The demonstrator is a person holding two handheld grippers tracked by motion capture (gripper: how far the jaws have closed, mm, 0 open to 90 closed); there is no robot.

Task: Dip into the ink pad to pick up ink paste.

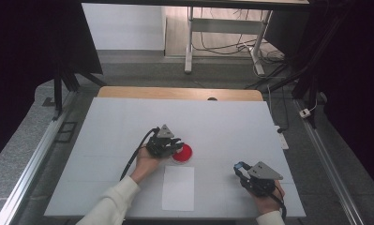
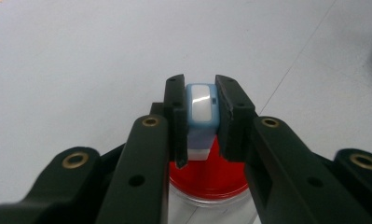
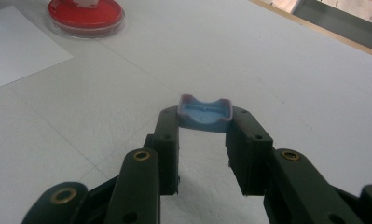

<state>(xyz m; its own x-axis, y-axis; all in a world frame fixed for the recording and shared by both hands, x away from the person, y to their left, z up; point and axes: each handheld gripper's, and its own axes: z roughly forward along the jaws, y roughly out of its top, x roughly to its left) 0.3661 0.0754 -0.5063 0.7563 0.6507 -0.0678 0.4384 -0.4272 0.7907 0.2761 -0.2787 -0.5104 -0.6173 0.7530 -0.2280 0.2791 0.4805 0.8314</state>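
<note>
While both tools grip small blue pieces, a white paper sheet (image 1: 178, 188) lies flat between them.
L tool (image 2: 200, 116) clamped on pale-blue rounded plastic block w/ white face (image 2: 200, 109), over round red-filled clear dish (image 1: 183, 153) on white counter (image 1: 231, 126). R tool (image 3: 205, 122) clamped on blue curved plastic cap (image 3: 205, 114), well apart from dish. No readable writing.

The left gripper (image 1: 175, 144), held in the left hand (image 1: 145, 164) with a white sleeve (image 1: 110, 204) near the middle of the desk, has its jaws squeezed on a small blue and white piece (image 2: 200, 109), while the right gripper (image 1: 239, 167), near the desk's front right corner in the right hand (image 1: 267, 201), pinches a blue cap (image 3: 205, 114) at its jaw tips.
</note>
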